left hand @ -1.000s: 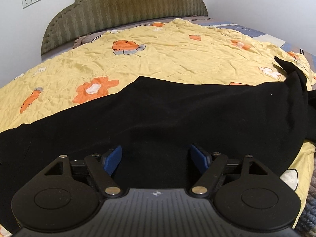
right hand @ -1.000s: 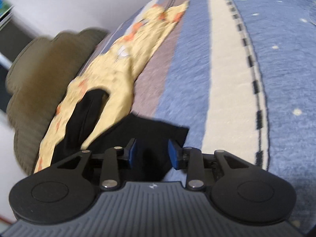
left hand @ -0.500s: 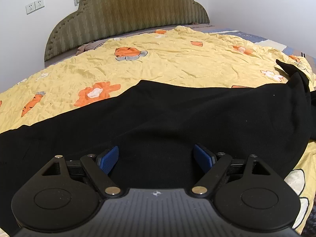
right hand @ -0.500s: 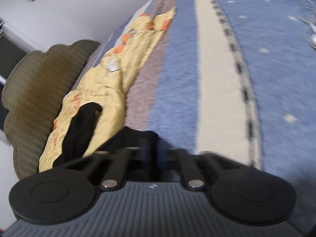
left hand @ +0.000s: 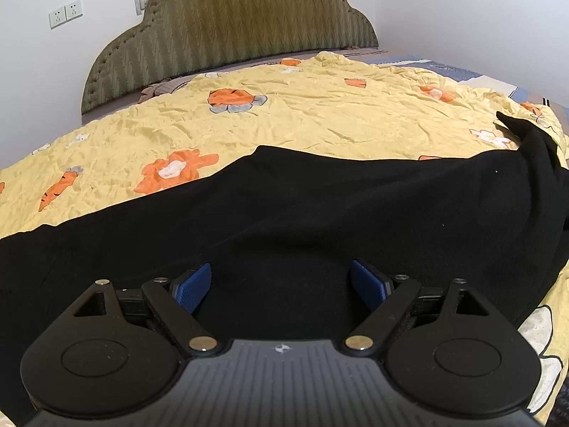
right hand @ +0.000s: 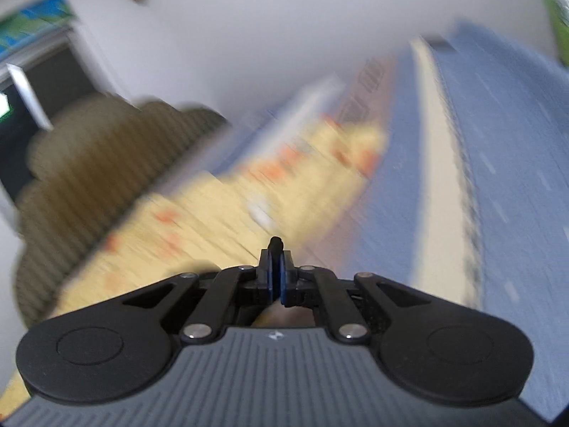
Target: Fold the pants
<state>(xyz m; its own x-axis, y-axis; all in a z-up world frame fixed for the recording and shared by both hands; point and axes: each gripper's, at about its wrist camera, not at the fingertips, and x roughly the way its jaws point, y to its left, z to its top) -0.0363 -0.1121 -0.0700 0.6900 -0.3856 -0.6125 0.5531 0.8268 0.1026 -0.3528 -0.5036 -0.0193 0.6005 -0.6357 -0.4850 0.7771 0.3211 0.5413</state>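
Observation:
Black pants (left hand: 320, 206) lie spread across a yellow flowered sheet (left hand: 284, 114) in the left wrist view, running from the left edge to a raised fold at the far right. My left gripper (left hand: 281, 283) hovers over the near part of the pants. Its jaws are opening and its blue pads (left hand: 193, 286) stand wide apart, pinching nothing. In the blurred right wrist view, my right gripper (right hand: 276, 267) is shut on the pants. Only a small black tuft of fabric (right hand: 275, 243) shows above its pads.
A green padded headboard (left hand: 231, 25) stands at the far end of the bed against white walls. A blue striped blanket (right hand: 498, 178) lies to the right of the yellow sheet (right hand: 220, 213). A dark doorway (right hand: 42, 82) shows at the left.
The right gripper's jaws closed on the pants' edge, then it lifted and rolled, so its view swung up. The left jaws widened a little while that hand stayed put.

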